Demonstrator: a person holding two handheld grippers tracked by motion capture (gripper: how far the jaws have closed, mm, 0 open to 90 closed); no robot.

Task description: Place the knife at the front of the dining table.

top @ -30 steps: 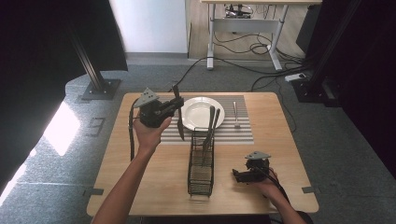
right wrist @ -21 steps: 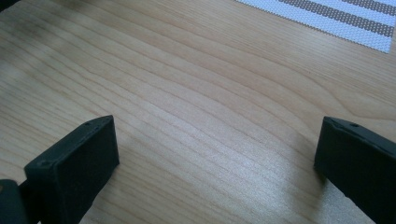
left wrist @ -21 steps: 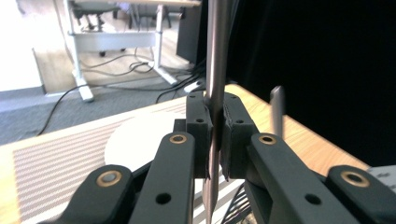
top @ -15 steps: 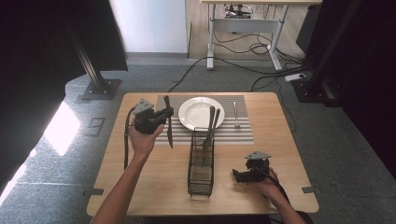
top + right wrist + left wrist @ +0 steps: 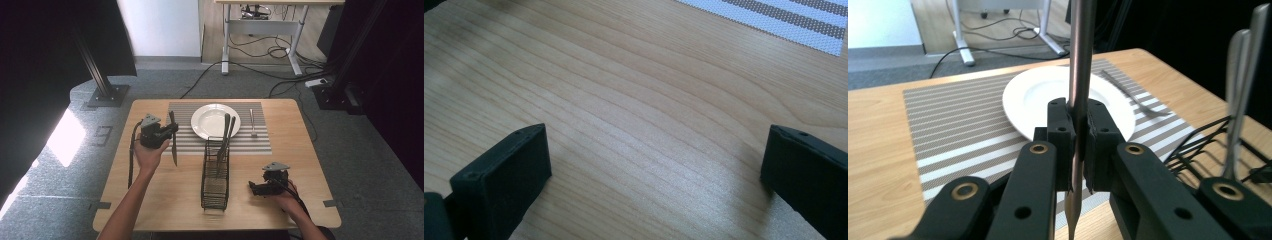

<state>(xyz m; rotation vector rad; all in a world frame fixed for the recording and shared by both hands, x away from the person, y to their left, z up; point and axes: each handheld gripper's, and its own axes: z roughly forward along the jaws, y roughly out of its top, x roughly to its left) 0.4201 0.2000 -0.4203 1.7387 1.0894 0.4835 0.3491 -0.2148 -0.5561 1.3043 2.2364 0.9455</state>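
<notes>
My left gripper [image 5: 172, 132] hovers over the left edge of the striped placemat [image 5: 257, 143], shut on a metal knife [image 5: 173, 150] that runs lengthwise toward me. In the left gripper view the jaws [image 5: 1078, 117] clamp the knife's shaft [image 5: 1080, 55] upright, with the white plate [image 5: 1033, 95] just beyond. The plate [image 5: 206, 125] sits mid-mat, and a fork [image 5: 252, 122] lies to its right. My right gripper [image 5: 253, 189] rests low on the wood at the front right, open, with bare table between its jaws [image 5: 656, 145].
A black wire cutlery basket [image 5: 215, 185] stands in the table's middle, front of the plate, with two utensils [image 5: 225, 132] upright in its far end. These utensils [image 5: 1240, 75] show at the right of the left gripper view. Cables trail from both grippers.
My left gripper has carried the knife left and toward me, from beside the plate to the mat's left edge. The right gripper has stayed put.
</notes>
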